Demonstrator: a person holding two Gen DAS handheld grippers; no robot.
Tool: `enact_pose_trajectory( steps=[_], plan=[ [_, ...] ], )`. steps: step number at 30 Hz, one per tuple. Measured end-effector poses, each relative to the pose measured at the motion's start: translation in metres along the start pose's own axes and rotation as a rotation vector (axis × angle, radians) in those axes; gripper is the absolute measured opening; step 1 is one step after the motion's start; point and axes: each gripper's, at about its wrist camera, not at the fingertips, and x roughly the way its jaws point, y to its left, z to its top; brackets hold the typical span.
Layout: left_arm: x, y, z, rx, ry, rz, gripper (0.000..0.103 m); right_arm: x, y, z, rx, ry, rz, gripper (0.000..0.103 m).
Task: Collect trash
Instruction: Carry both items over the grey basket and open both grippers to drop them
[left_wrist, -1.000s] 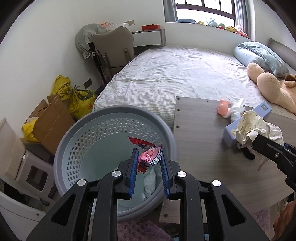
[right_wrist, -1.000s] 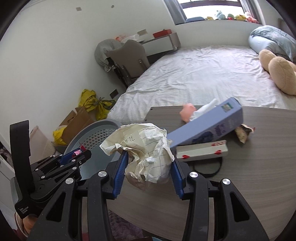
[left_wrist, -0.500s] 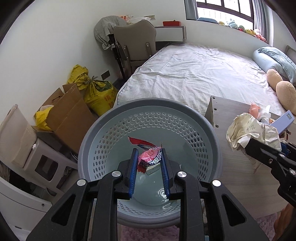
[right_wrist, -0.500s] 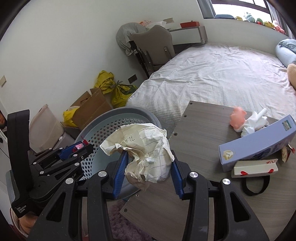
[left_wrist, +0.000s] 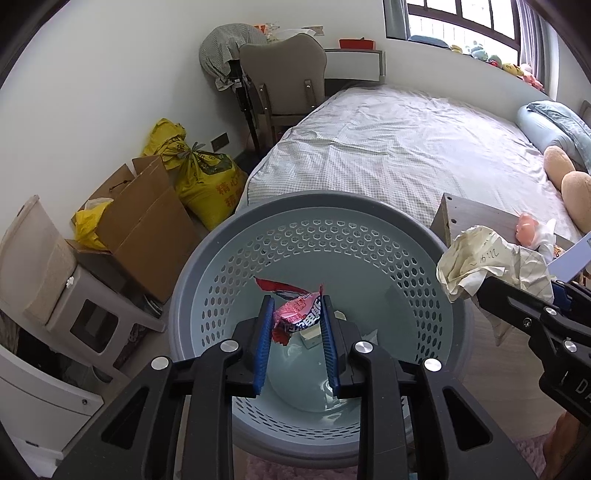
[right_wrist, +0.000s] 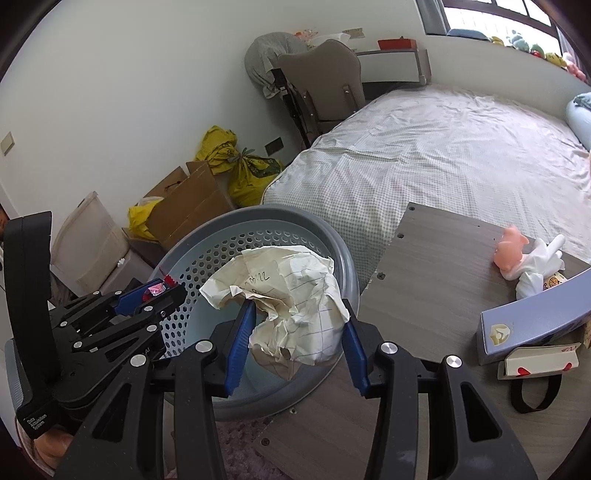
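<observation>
We see a pink-and-red snack wrapper (left_wrist: 295, 312) pinched between the blue pads of the left gripper (left_wrist: 297, 315), whose jaws stand narrow and clamp it tight. Directly below and ahead of those fingertips lies the open mouth of a round grey perforated basket (left_wrist: 369, 218), with a few small scraps on its pale bottom. To the right of the left gripper, at the basket's rim, the right gripper (right_wrist: 297, 317) carries a crumpled ball of lined paper (right_wrist: 291, 295); its jaws have just been opening a little, yet the paper is between the pads and both touch it, so it is held. Seen from the right gripper, the paper hangs over the near right part of the basket, and the left gripper sits to its left, over the basket's left side. To the right of the right gripper is a wooden tabletop (right_wrist: 436, 266) bearing a pink toy (right_wrist: 511, 249), white cloth (right_wrist: 535, 266), a lavender box (right_wrist: 532, 325) and a small card box (right_wrist: 535, 363). Beyond the basket lie a bed (left_wrist: 406, 147), a chair (left_wrist: 284, 74), a cardboard box (left_wrist: 147, 225) and yellow sacks (left_wrist: 199, 173).
</observation>
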Motion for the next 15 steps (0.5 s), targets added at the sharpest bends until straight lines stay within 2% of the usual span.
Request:
enact_pose_trajectory(
  steps=[4,5,8,12,15],
  plan=[
    [-0.0024,0.0026,0.0002,-0.007,-0.009,0.001,0.028,0.0023,0.0026,0.0021,-0.007,-0.002,0.000,0.053],
    [-0.0029,0.0027,0.0002,-0.006,-0.010,0.005,0.031,0.0017,0.0022,0.0024,-0.005,-0.006,0.004,0.059],
    [-0.0033,0.0031,0.0002,-0.009,-0.008,0.013,0.047,-0.0003,0.0012,0.0031,-0.001,-0.019,0.004,0.066],
    [-0.0040,0.0031,0.0002,-0.009,-0.009,0.019,0.054,-0.0026,-0.0014,0.0034,0.011,-0.025,0.000,0.067],
    [-0.0048,0.0021,0.0005,-0.009,-0.011,0.020,0.054,-0.0037,-0.0030,0.0026,0.015,-0.025,-0.001,0.067]
  ],
)
